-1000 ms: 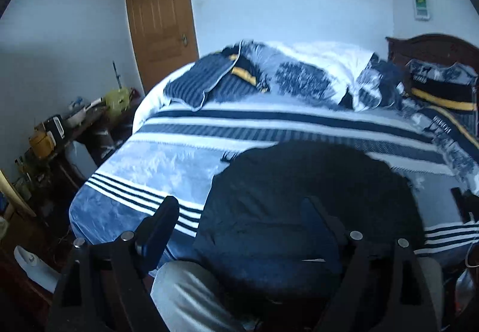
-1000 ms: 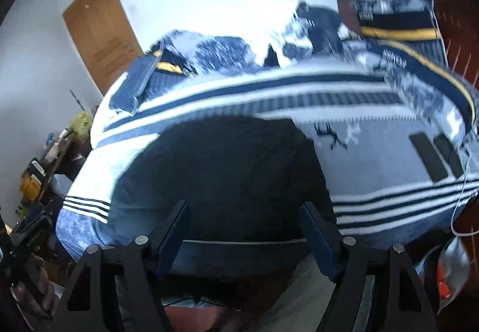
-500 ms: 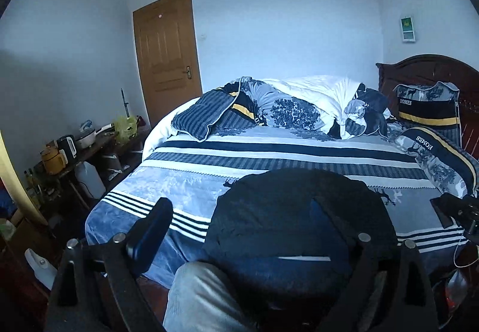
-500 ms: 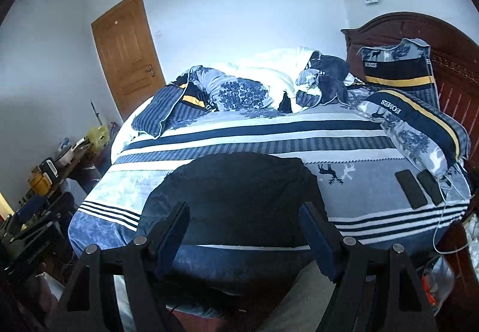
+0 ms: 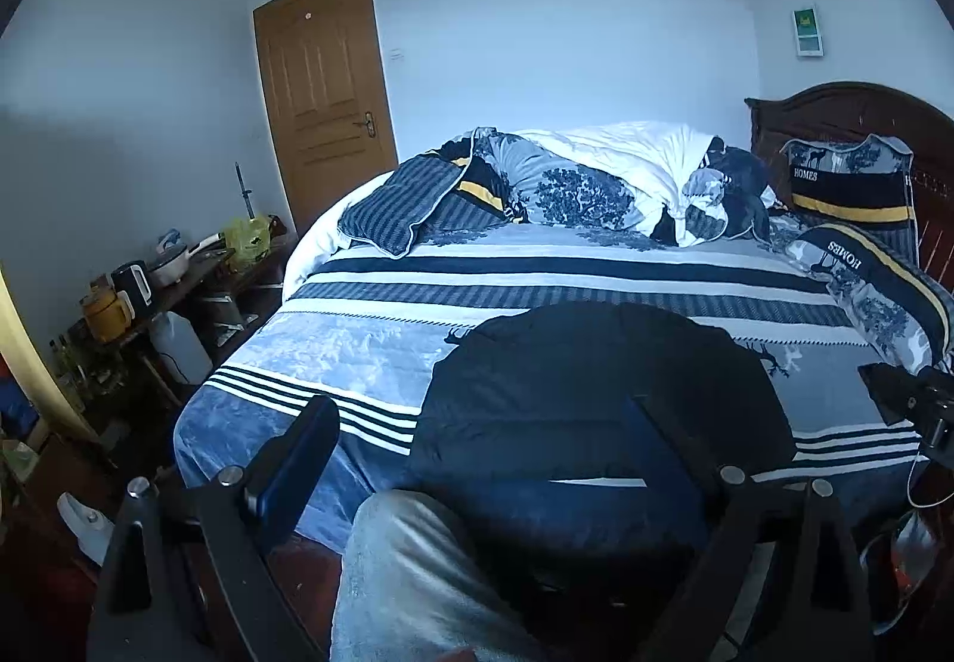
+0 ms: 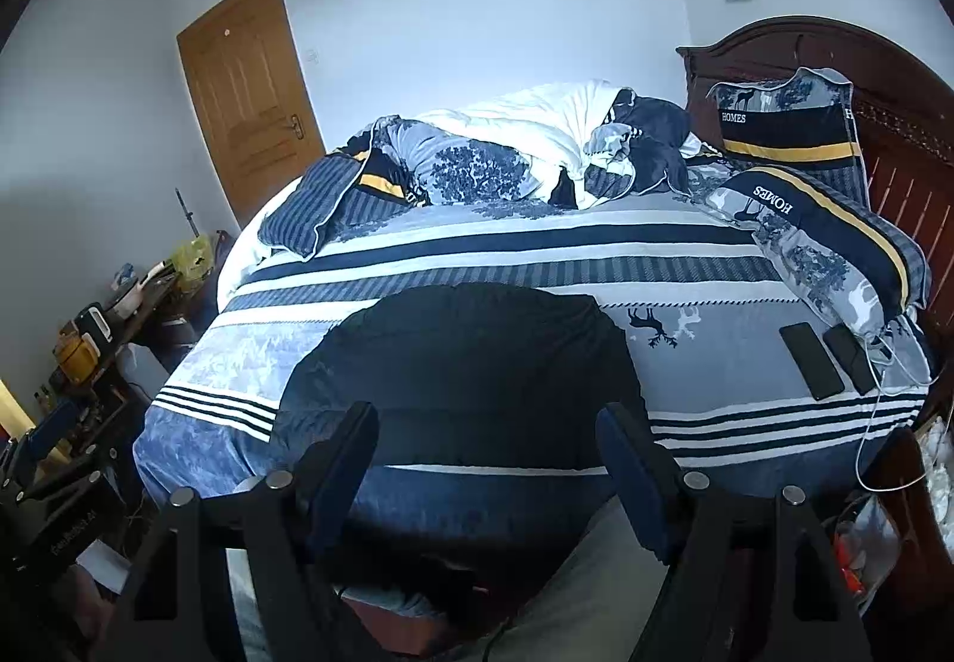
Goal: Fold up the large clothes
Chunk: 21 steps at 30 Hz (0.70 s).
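Left tool (image 5: pixel 477 441): released, jaws just widened, nothing clasped between them; held above the bed's near edge.
Right tool (image 6: pixel 486 441): released, empty, likewise short of the bed.
Person's grey trouser leg (image 5: pixel 411 584): below both tools.
Dark garment (image 6: pixel 471 370): folded, flat on the striped bedspread (image 6: pixel 685 268) near the front edge.
Two phones (image 6: pixel 811 361): right of garment, apart from it.
Heaped duvet (image 6: pixel 513 149), pillows (image 6: pixel 823 244): behind.
Bench (image 5: pixel 179 274) with kitchenware: left.
Wooden door (image 5: pixel 325 95): far wall.
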Each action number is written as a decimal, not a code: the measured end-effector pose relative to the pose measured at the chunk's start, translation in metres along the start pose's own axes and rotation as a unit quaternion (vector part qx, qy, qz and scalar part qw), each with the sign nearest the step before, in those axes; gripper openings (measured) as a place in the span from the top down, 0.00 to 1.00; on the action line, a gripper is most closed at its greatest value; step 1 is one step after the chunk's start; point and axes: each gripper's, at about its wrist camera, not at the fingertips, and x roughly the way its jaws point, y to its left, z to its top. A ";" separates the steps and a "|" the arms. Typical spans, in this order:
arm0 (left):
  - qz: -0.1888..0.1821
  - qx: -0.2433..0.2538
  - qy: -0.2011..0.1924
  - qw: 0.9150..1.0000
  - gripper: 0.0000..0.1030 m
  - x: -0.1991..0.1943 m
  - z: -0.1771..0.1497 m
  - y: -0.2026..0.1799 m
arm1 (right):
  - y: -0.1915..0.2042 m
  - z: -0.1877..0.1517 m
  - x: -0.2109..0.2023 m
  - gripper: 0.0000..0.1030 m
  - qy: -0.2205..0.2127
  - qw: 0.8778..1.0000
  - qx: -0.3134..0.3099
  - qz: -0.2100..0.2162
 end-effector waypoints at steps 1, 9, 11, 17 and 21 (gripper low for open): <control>0.000 0.001 0.000 1.000 0.07 0.000 0.000 -0.001 | 0.001 0.000 0.000 0.24 0.001 1.000 -0.001 0.000; -0.004 0.004 -0.001 1.000 0.07 -0.003 -0.002 -0.003 | 0.006 -0.001 -0.001 0.24 0.002 1.000 -0.008 0.002; -0.006 0.005 0.000 1.000 0.07 -0.003 -0.002 -0.003 | 0.006 -0.001 -0.001 0.24 0.002 1.000 -0.009 0.002; -0.006 0.005 0.000 1.000 0.07 -0.003 -0.002 -0.002 | 0.007 -0.001 0.000 0.24 0.004 1.000 -0.010 0.004; -0.006 0.005 0.002 1.000 0.07 -0.004 -0.002 -0.003 | 0.008 -0.001 0.001 0.24 0.004 1.000 -0.012 0.006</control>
